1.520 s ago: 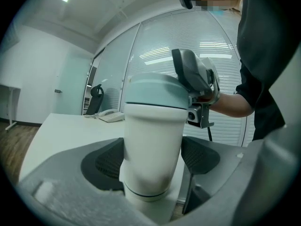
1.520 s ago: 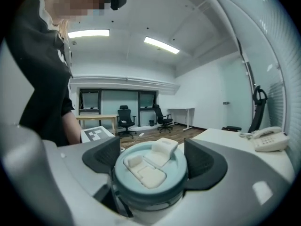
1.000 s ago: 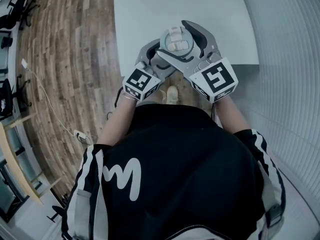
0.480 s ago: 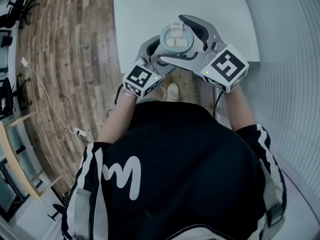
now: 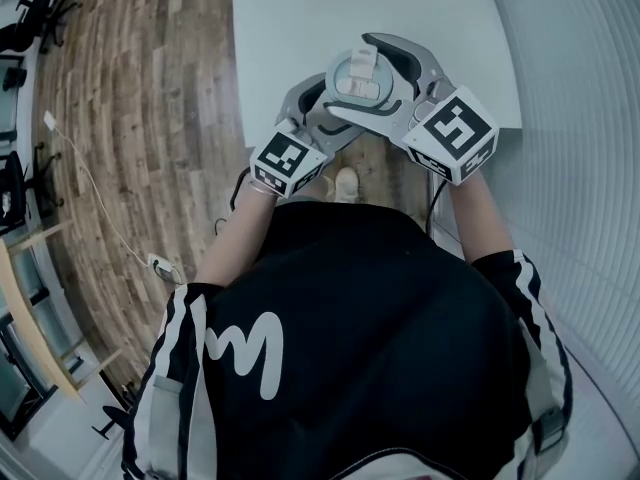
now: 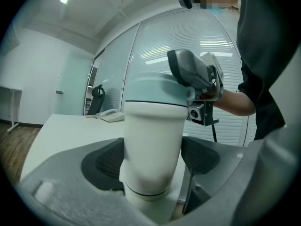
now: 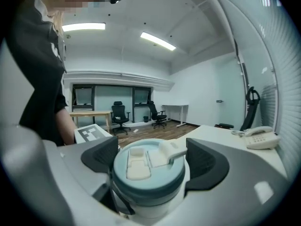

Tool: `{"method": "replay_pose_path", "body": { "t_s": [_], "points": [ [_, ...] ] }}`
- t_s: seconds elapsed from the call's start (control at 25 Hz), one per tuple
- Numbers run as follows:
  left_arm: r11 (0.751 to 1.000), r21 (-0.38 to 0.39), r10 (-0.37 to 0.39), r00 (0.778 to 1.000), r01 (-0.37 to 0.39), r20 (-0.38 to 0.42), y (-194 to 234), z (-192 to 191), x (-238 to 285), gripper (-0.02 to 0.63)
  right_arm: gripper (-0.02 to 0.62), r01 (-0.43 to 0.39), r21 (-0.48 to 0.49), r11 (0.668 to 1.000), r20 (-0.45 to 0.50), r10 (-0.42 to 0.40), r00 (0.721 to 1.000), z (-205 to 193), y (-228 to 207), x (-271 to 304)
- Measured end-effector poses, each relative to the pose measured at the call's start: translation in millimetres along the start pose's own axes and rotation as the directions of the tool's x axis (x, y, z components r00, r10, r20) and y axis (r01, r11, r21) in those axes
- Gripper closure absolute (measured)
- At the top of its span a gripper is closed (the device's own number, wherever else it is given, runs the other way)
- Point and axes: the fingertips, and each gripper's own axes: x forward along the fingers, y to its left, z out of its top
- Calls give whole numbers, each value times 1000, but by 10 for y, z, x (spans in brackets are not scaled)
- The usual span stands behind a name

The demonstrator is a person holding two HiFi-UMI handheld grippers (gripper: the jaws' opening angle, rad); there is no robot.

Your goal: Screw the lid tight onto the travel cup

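Observation:
A white travel cup (image 6: pixel 153 145) with a pale teal lid (image 7: pixel 148 166) is held upright over the table's near edge. My left gripper (image 6: pixel 153 159) is shut on the cup's body, a pad on each side. In the head view it (image 5: pixel 318 108) lies mostly under the right one. My right gripper (image 7: pixel 150 159) reaches round the lid (image 5: pixel 360 76) from the right. Its jaws have just been closing with the lid between them. The left pad meets the rim, and a thin white sliver shows at the right pad. The lid's flip tab faces up.
The white table (image 5: pixel 300 28) stretches ahead, with a desk phone (image 7: pixel 261 138) on it. Wooden floor (image 5: pixel 130 118) lies to the left, and a wall of blinds (image 5: pixel 580 118) curves along the right. Office chairs and desks stand across the room.
The right gripper has swung round the lid, its marker cube moving right and slightly up, then stayed there. The left gripper and the cup have kept still.

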Motion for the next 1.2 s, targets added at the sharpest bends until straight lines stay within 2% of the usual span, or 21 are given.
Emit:
{"method": "replay_pose_path", "body": {
  "t_s": [0.2, 0.32, 0.4, 0.52, 0.68, 0.76, 0.96, 1.2],
  "points": [
    [1000, -3, 5, 1000, -5, 4, 0, -1, -20, 216, 152, 183, 54, 982, 29, -185, 982, 1, -44, -3],
    [1000, -4, 13, 1000, -13, 1, 7, 2, -29, 216, 172, 256, 75, 964, 48, -260, 965, 0, -51, -23],
    [1000, -2, 21, 1000, -21, -8, 19, 4, -23, 216, 176, 278, 73, 958, 55, -282, 958, -11, -53, -34],
    [1000, 14, 10, 1000, -10, -14, 21, -2, -29, 216, 176, 277, 69, 958, 51, -281, 958, 5, -45, -35],
    [996, 86, 6, 996, 2, -88, 16, -109, -50, 219, 176, 268, 59, 962, 51, -271, 961, 31, -17, -34],
    [996, 93, 18, 993, -7, -116, 32, -174, -72, 219, 176, 263, 61, 963, 53, -266, 963, 21, -14, -36],
    [996, 70, 60, 995, -54, -85, 89, -56, -229, 219, 172, 242, 70, 968, 74, -247, 966, 74, 20, -79],
    [996, 70, 59, 997, -56, -50, 59, 192, -417, 219, 172, 214, 55, 975, 130, -219, 967, 230, 21, -186]
  ]
}}
